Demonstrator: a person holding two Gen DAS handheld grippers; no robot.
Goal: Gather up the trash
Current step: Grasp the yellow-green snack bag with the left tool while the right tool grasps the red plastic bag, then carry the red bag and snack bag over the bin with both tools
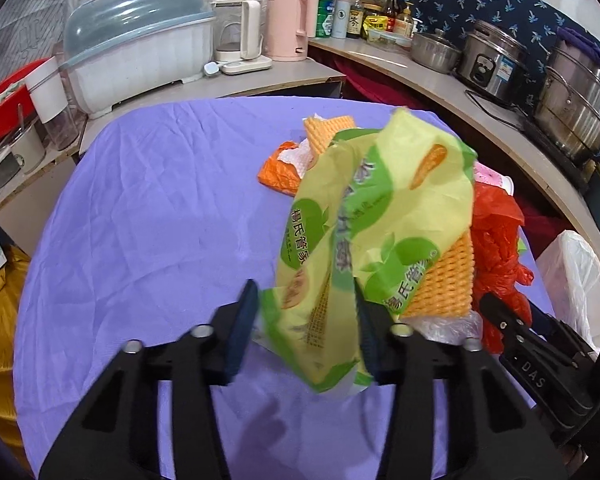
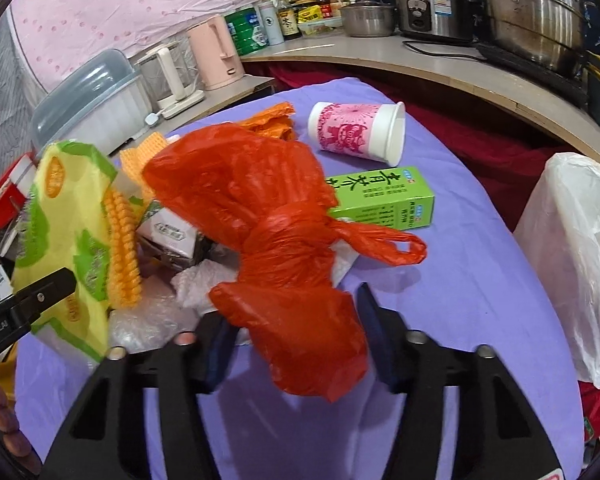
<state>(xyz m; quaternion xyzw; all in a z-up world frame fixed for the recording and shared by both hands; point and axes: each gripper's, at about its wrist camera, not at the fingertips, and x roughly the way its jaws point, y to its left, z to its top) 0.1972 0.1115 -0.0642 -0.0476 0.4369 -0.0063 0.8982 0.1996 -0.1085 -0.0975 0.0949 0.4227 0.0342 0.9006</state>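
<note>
Left wrist: left gripper point(image 1: 304, 320) clamped on yellow-green wrapper point(image 1: 376, 216), lifted above purple cloth point(image 1: 140, 220). Right wrist: right gripper point(image 2: 296, 332) clamped on red plastic bag point(image 2: 276, 232), beside green carton point(image 2: 384, 196).

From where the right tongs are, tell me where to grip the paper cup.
Grip the paper cup across its pink-printed side wall, coming down from above. It lies on its side, mouth toward the right, clear of the red bag, so the rounded wall is free.
</note>
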